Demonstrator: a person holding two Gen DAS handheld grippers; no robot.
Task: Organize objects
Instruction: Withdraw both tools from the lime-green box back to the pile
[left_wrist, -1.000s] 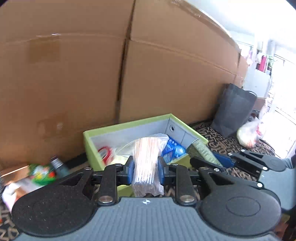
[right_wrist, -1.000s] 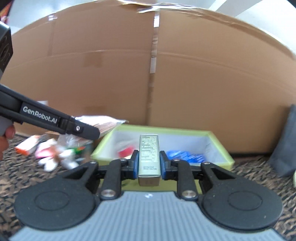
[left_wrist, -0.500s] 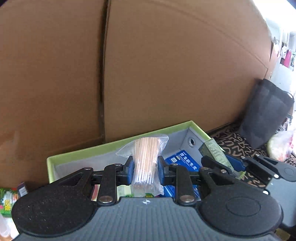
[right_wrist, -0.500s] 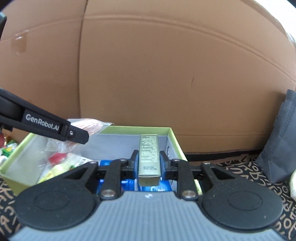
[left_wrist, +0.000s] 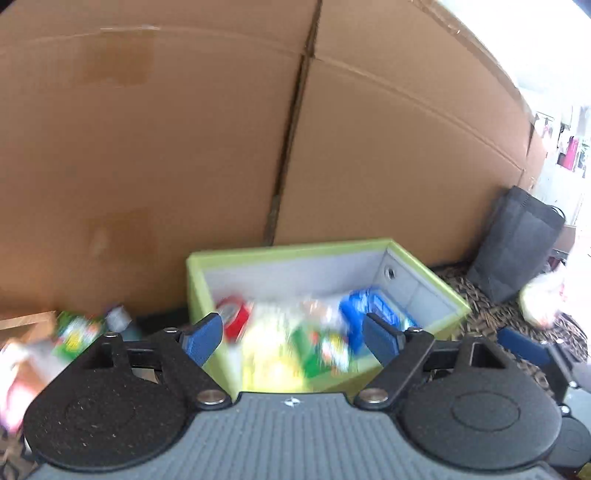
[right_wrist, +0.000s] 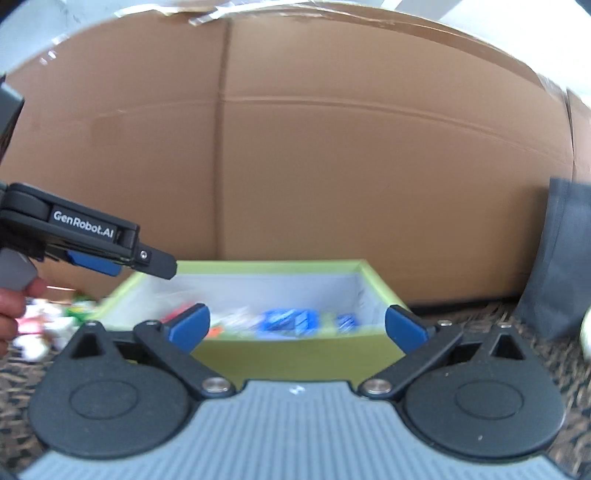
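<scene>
Lying beyond both gripper tips (left_wrist: 293, 338) (jaws just opened, empty), green box (left_wrist: 295, 248).

Right gripper (right_wrist: 297, 326) just opened, empty, before green box (right_wrist: 295, 352)

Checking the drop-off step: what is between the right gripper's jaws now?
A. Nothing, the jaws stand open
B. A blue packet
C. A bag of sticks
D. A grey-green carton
A: the right gripper has just been opening and nothing sits between its blue pads, only the green bin beyond.
</scene>
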